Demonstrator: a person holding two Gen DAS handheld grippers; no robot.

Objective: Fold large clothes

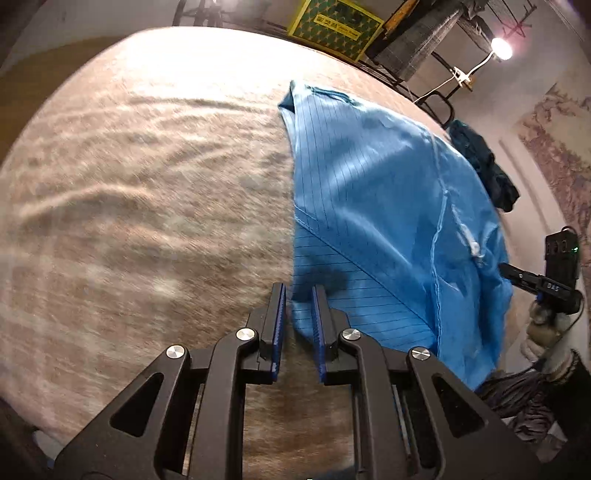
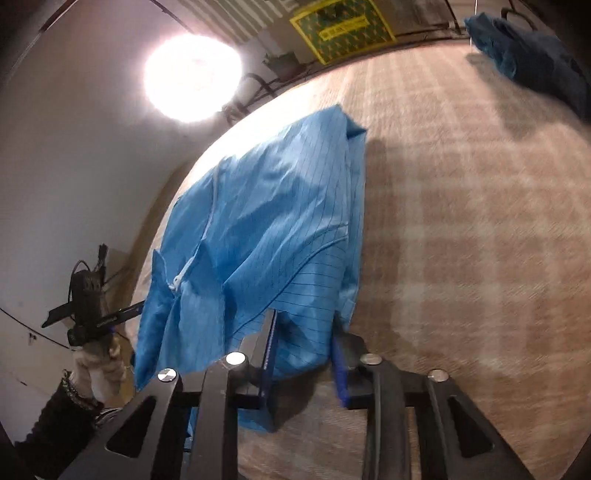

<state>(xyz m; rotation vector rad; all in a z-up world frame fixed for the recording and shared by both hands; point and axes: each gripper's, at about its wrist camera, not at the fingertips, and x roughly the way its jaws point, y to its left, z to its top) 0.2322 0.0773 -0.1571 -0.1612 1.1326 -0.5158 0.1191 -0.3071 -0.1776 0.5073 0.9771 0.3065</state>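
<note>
**Left wrist and right wrist views: blue garment pinched at two edges on a checked bed cover**

Left wrist view was cut off at the bottom by the black linkage of the left hand-held gripper (image 1: 299, 291). Its blue ribbed pads stood a narrow gap apart, with the near corner of the blue garment (image 1: 376, 206) running down between them; whether the pads actually pressed the thin cloth could not be told. The right hand-held gripper (image 2: 304, 332) showed more clearly in the right wrist view: a bunched fold of the garment (image 2: 266, 229) filled the space between its fingers, and the pads were closed on it, though motion blur smeared the right pad.

The garment was a thin, slightly glossy fabric with fine dark pinstripes, stitched seams and a pale zip down the front. It lay crumpled and partly lifted over the bed cover (image 1: 147, 192), a soft, wrinkled textile in beige and pink-brown checks, blurred across much of both pictures.

At each picture's side the opposite gripper appeared small, held by a pale-gloved hand (image 1: 546, 332), its jaws hidden behind the garment's edge.

Farther off, a dark teal cloth heap (image 1: 487, 166) sat near the bed's edge, partly cropped. Beyond it stood a yellow-and-green patterned box (image 1: 336, 26) and a glaring lamp (image 2: 192, 77) that washed out its surroundings.
</note>
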